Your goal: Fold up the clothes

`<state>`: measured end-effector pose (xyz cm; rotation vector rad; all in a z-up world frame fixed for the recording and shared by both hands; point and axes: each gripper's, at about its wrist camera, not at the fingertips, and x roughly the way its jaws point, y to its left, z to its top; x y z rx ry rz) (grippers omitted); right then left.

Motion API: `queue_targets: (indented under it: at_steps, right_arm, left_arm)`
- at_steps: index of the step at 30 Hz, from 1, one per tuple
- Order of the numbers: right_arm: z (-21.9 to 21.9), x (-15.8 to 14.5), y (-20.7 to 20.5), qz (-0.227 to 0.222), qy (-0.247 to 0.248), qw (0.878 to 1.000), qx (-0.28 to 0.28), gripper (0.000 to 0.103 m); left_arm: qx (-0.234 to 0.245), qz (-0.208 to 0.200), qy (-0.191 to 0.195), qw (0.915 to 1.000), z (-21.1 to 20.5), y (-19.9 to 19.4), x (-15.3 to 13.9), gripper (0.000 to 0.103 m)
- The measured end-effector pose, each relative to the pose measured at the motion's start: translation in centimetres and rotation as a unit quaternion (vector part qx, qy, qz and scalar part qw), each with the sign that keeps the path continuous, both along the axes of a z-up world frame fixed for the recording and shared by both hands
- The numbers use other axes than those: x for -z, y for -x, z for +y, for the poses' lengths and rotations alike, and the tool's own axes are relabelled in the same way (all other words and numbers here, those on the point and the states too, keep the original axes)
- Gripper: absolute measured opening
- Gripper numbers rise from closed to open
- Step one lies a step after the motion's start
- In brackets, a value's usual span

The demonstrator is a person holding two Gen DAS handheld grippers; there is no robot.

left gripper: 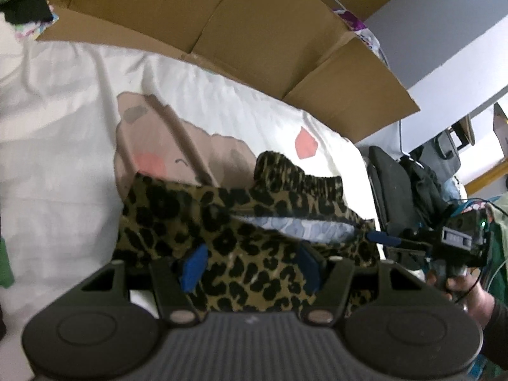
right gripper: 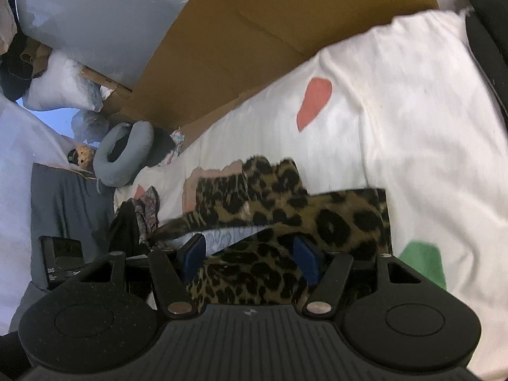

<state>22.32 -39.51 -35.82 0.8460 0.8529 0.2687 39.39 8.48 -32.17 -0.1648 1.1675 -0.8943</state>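
Leopard-print garment point(left gripper: 241, 238) is soft, light and floppy; you have both tools, left point(left gripper: 250, 266) and right point(right gripper: 250, 260), clamped on bunched cloth, lifted above the bed point(left gripper: 63, 158) near its cardboard-side edge. Grip hems.

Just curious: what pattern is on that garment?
Leopard print, black spots on tan, clearest in the right wrist view.

Left hand-held gripper point(left gripper: 250, 266) angled downward, blue pads point(left gripper: 193, 266) clamped on leopard-print garment point(left gripper: 241, 247). Right hand-held gripper point(right gripper: 250, 258) likewise, gripping same garment. Bare hand point(left gripper: 457, 289) grips right handle.
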Motion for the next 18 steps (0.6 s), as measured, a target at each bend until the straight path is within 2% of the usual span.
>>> queue_targets:
  at_steps: [12,18]
  right_arm:
    - [-0.2,-2.2,2.2,-0.001,0.087,0.996,0.006,0.064]
    - [0.6,-2.1,2.6,0.021,0.199,0.980,0.012,0.063]
  left_arm:
    - [-0.013,-0.027,-0.056,0.9980,0.9,0.1,0.7,0.065]
    - [-0.022,-0.044,-0.091,0.9946,1.1,-0.5,1.6,0.065]
